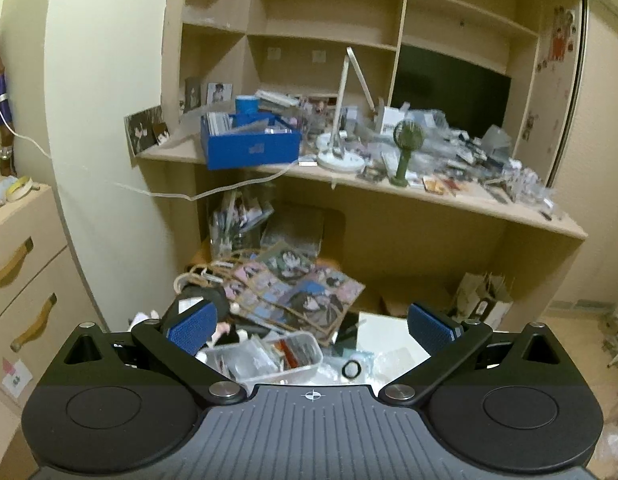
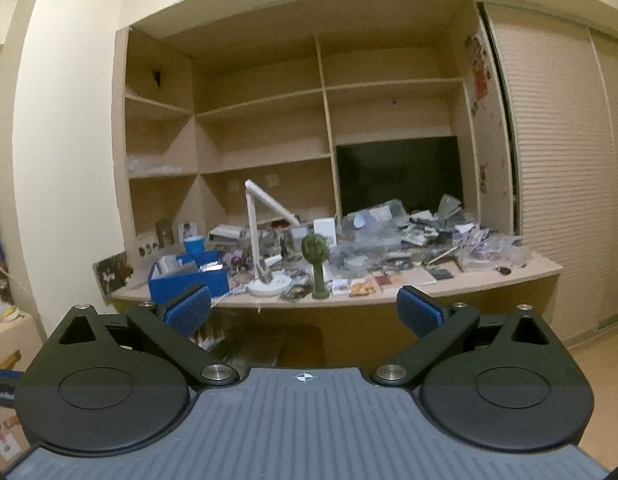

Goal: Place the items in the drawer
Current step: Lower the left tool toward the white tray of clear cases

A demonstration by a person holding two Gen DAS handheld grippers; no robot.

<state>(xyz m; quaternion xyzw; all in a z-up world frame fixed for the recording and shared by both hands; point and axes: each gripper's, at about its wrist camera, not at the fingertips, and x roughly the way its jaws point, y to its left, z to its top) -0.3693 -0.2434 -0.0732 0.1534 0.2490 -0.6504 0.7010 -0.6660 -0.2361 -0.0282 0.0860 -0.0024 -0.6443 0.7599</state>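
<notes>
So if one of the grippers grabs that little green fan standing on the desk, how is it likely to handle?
The green fan stands upright on a small base with a wider round head on a thin stem, so a push up high would probably tip it. It looks like light plastic, likely rigid. Both the left gripper and right gripper are open and nowhere near it.

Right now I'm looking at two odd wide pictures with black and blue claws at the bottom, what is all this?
Each picture comes from a fisheye camera mounted on a hand-held gripper, looking forward between its two blue-padded fingers. One shows the left gripper, the other the right gripper. Both are open and hold nothing. Ahead is a cluttered desk under bare shelves, with a blue box, a white desk lamp, a small green fan and heaps of packets. The left view also shows a drawer unit at its left edge, drawers shut.
</notes>
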